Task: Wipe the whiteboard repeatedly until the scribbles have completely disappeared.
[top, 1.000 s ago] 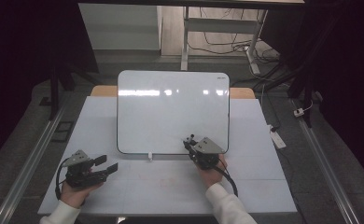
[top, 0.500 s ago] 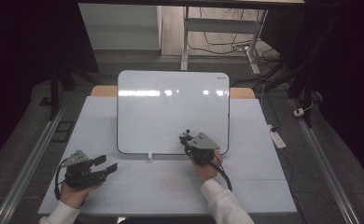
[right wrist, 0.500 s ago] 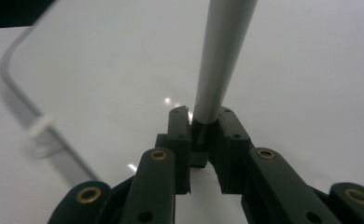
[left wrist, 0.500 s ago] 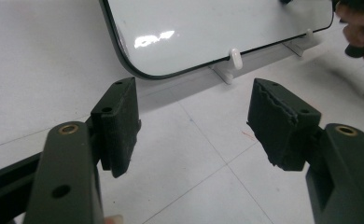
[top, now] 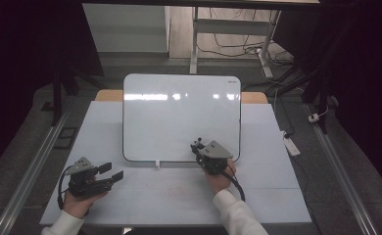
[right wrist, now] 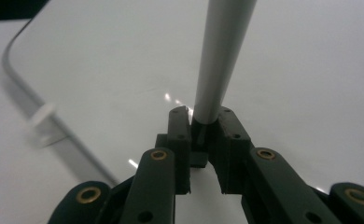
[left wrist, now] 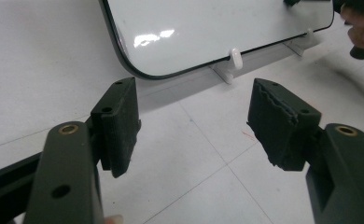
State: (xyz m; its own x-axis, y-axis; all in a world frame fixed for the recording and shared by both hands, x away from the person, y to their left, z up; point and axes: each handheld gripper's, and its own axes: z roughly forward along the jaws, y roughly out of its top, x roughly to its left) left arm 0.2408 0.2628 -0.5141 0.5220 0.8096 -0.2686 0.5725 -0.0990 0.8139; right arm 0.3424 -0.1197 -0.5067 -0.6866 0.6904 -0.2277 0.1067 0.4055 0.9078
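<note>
Right gripper: jaws closed on a grey pen-like rod, which is pinched at its lower end and runs up and away over the whiteboard. In the high view this gripper sits at the whiteboard's near edge, toward its right corner. Whether the rod's far tip touches the board surface cannot be told.

Left gripper: jaws stand apart with nothing between them — only bare table shows in the gap. In the high view it lies low over the table's near left area, held by the left hand, jaws pointing toward the table's right edge, well apart from the board.

Whiteboard: white, dark-rimmed, rounded corners, propped on small white feet along its near edge. It occupies the middle of the table, reaching toward the far edge. No marks are visible on its surface; ceiling lights reflect in its upper part.

Right hand — grips the gripper body from behind.
</note>
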